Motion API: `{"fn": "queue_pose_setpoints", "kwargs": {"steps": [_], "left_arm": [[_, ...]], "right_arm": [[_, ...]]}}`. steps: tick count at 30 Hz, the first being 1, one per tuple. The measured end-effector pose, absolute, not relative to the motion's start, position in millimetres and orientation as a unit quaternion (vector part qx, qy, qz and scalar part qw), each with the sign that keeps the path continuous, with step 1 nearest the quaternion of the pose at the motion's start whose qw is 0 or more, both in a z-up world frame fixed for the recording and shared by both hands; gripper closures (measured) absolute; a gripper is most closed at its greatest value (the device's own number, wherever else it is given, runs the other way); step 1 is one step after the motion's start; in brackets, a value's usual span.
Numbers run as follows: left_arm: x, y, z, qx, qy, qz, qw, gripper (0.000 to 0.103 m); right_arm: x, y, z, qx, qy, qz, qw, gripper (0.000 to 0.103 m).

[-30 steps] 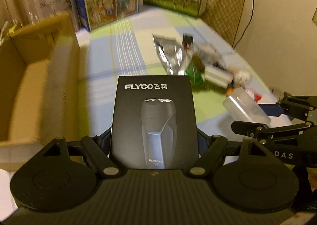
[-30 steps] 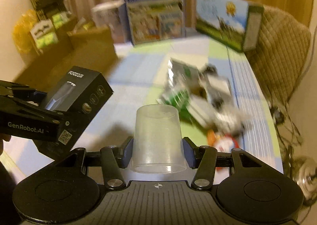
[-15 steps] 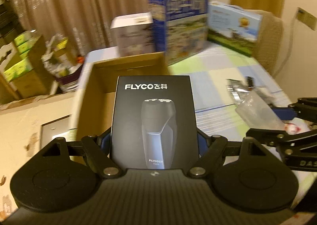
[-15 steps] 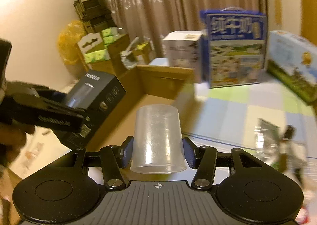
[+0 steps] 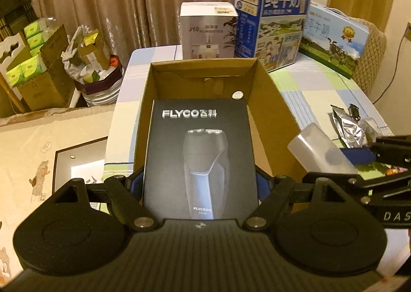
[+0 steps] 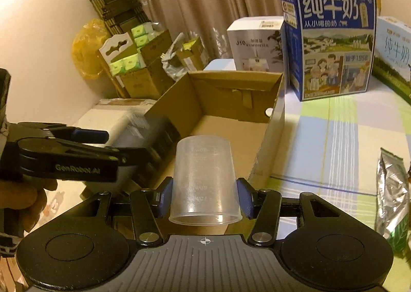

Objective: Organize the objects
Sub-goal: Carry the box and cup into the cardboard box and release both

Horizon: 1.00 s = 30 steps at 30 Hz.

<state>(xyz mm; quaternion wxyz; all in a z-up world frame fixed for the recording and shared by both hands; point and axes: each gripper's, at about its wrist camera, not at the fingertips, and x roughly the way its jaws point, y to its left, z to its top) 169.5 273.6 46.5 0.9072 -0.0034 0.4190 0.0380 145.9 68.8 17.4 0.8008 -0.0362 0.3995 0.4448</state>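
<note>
Left gripper (image 5: 200,181), jaws clamped on the sides of a black FLYCO shaver box (image 5: 200,155), which is held over the open cardboard box (image 5: 272,112). Right gripper (image 6: 204,195), jaws clamped on an inverted translucent measuring cup (image 6: 204,181), held near the cardboard box's near right corner. The cardboard box rests on a checked tablecloth (image 6: 334,137); behind it stand a white humidifier box (image 5: 208,32) and a blue milk carton (image 5: 272,19). A foil pouch (image 6: 390,197) lies to the right.

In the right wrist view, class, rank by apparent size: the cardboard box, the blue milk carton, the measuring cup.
1. Cardboard box
2. Blue milk carton
3. Measuring cup, though it sits nearest the camera, so it looks bigger than it is.
</note>
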Motion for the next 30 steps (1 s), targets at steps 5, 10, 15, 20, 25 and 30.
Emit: {"fn": "queue_pose_setpoints", "kwargs": {"steps": [5, 10, 15, 20, 25, 30], "left_arm": [[160, 286, 51, -0.018, 0.404, 0.054, 0.913, 0.022], [139, 290, 60, -0.026, 0.392, 0.061, 0.918, 0.020], [112, 283, 72, -0.039, 0.371, 0.058, 0.926, 0.013], [81, 262, 82, -0.052, 0.353, 0.046, 0.933, 0.009], [58, 219, 93, -0.049, 0.337, 0.015, 0.940, 0.005], [41, 171, 94, -0.053, 0.332, -0.021, 0.942, 0.001]], "right_arm": [[145, 74, 11, -0.023, 0.396, 0.456, 0.796, 0.053], [140, 60, 17, 0.012, 0.378, 0.449, 0.809, 0.035], [116, 12, 28, 0.029, 0.360, 0.428, 0.828, 0.035], [82, -51, 27, 0.016, 0.352, 0.384, 0.853, 0.035], [60, -126, 25, 0.020, 0.356, 0.317, 0.879, 0.035], [38, -196, 32, 0.013, 0.345, 0.257, 0.903, 0.035]]}}
